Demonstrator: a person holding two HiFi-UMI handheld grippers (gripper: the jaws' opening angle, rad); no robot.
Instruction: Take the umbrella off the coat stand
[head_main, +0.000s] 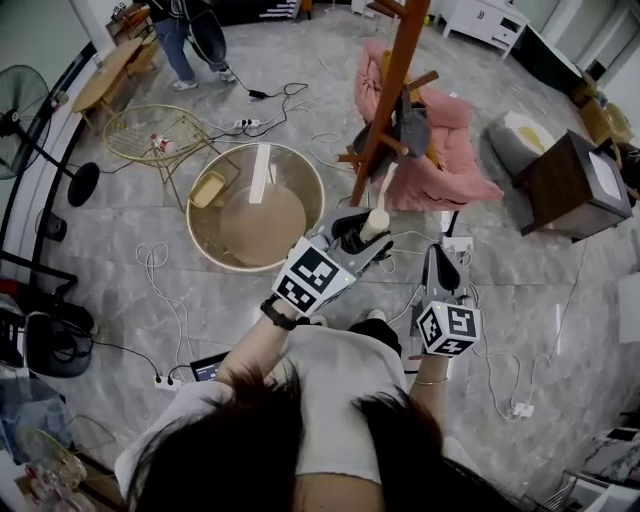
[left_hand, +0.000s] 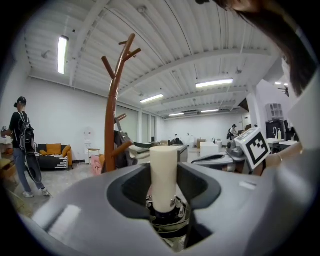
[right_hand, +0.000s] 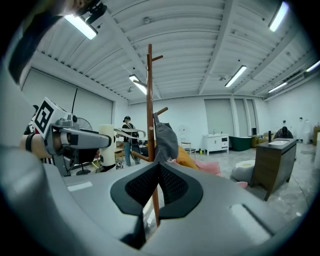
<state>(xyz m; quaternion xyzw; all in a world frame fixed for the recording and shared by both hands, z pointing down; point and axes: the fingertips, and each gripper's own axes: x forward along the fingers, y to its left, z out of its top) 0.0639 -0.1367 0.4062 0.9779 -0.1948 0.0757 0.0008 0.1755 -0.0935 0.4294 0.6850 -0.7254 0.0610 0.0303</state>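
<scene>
My left gripper (head_main: 357, 240) is shut on the umbrella's cream handle (head_main: 375, 223), which stands upright between the jaws, in front of the coat stand (head_main: 393, 95). In the left gripper view the handle (left_hand: 163, 167) fills the gap of the gripper (left_hand: 164, 187), with the black folded umbrella body below it and the brown stand (left_hand: 110, 115) at the left behind. My right gripper (head_main: 441, 268) sits just right of the left one; in its own view the right gripper (right_hand: 159, 167) is shut on nothing, facing the stand (right_hand: 149, 110). A grey garment (right_hand: 165, 140) hangs on the stand.
A round wooden table (head_main: 256, 205) lies left of the stand, and a pink beanbag (head_main: 455, 150) behind it. A dark cabinet (head_main: 572, 185) stands at the right. Cables (head_main: 165, 290) trail over the floor. A person (head_main: 185, 40) stands far back left near a wire chair (head_main: 155, 135).
</scene>
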